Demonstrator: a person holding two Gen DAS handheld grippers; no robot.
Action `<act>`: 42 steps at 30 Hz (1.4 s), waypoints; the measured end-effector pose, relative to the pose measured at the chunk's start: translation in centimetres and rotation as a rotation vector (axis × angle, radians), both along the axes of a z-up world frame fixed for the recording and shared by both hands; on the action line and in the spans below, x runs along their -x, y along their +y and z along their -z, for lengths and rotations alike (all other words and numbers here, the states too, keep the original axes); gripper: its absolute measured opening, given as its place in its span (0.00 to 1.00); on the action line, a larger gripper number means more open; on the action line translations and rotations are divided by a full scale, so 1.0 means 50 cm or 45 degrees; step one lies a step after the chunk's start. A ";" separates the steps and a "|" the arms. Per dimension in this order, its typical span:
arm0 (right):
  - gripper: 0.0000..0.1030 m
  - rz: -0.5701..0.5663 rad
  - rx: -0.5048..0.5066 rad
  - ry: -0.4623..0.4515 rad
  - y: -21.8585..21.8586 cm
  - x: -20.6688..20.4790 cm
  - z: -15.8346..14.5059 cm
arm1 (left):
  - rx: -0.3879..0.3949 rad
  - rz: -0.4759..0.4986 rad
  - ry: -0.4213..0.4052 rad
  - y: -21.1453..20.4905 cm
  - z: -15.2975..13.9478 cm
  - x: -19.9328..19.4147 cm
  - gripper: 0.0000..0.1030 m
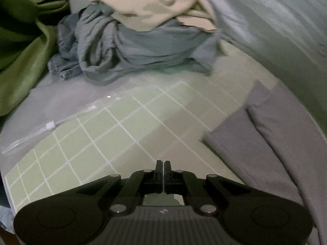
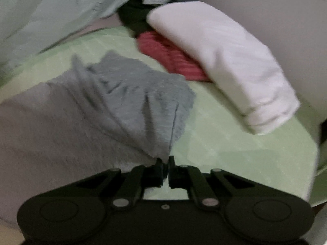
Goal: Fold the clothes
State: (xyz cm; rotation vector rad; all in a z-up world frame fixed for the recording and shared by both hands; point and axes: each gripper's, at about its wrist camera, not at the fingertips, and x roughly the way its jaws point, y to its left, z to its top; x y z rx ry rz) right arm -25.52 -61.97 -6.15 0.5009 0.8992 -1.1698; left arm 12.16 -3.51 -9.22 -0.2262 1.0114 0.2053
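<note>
Left hand-held gripper [image 1: 163, 164] closed w/ nothing, right hand-held gripper [image 2: 166, 160] clamped on grey garment [image 2: 130, 94]

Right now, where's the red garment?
Right wrist view, upper middle: the red garment lies on the green sheet, partly under the white pillow, just beyond the grey garment.

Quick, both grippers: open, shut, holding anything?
Left gripper: shut, nothing visible between its fingers.
Right gripper: shut on the grey garment, pinching a bunched edge.

dim light, green curtain [image 1: 22, 47], pale green gridded tabletop [image 1: 114, 130]
</note>
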 end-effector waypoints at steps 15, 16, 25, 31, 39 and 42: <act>0.81 0.081 -0.047 -0.247 0.094 -0.050 -0.030 | 0.089 0.094 -0.011 -0.045 0.019 -0.109 0.62; 0.81 0.082 -0.044 -0.239 0.099 -0.059 -0.030 | 0.081 0.090 -0.014 -0.047 0.021 -0.123 0.63; 0.82 0.014 -0.030 -0.168 0.138 -0.126 -0.039 | -0.108 0.212 -0.012 -0.084 0.023 -0.153 0.03; 0.82 -0.067 0.003 -0.161 0.173 -0.136 -0.060 | -0.173 0.145 -0.009 -0.037 0.020 -0.119 0.03; 0.83 -0.096 0.008 -0.195 0.221 -0.100 -0.068 | -0.243 -0.032 0.026 0.121 0.039 0.004 0.03; 0.83 -0.093 -0.023 -0.207 0.240 -0.090 -0.056 | -0.236 -0.076 0.047 0.169 0.039 0.035 0.03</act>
